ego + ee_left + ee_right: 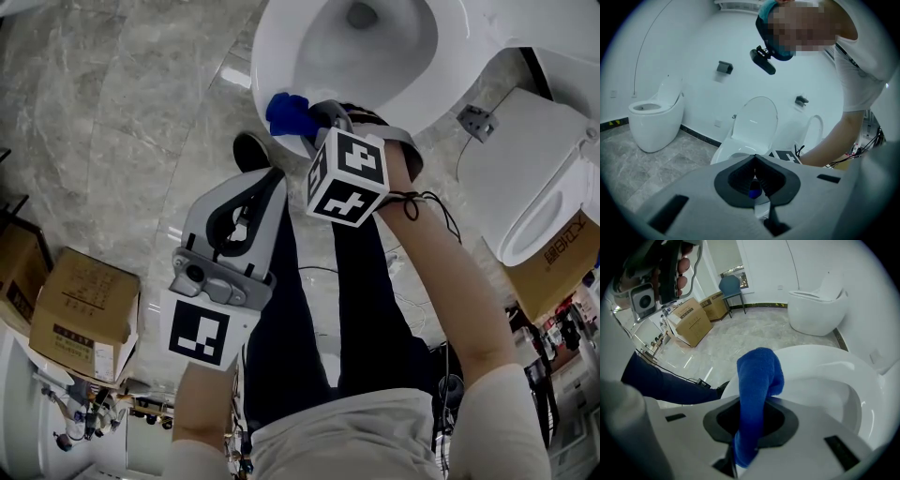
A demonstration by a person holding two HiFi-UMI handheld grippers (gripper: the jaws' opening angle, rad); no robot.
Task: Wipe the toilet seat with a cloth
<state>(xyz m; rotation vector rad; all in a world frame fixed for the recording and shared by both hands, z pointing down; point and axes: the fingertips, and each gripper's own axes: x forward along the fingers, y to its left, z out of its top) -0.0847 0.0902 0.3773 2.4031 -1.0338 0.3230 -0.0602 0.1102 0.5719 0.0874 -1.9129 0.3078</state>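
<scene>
Lower left of head view: left gripper [267, 187] closed tight on nothing, held clear of the toilet. Centre: right gripper [319, 117] clamped on blue cloth [291, 114], wad at the near edge of the toilet seat [272, 56], contact not certain. Narrow pinch only, most of the cloth bulging free past the jaws. Likely risks: drag along the seat tugging the wad loose; free end flopping into the bowl [361, 37] beyond; jaw tips scraping the seat if tilted low.

the toilet [281, 56] runs off the edge at 12 o'clock; the cloth [286, 114] is half hidden behind the right gripper [326, 118]; box [80, 314] print at 8 o'clock is unreadable.
</scene>
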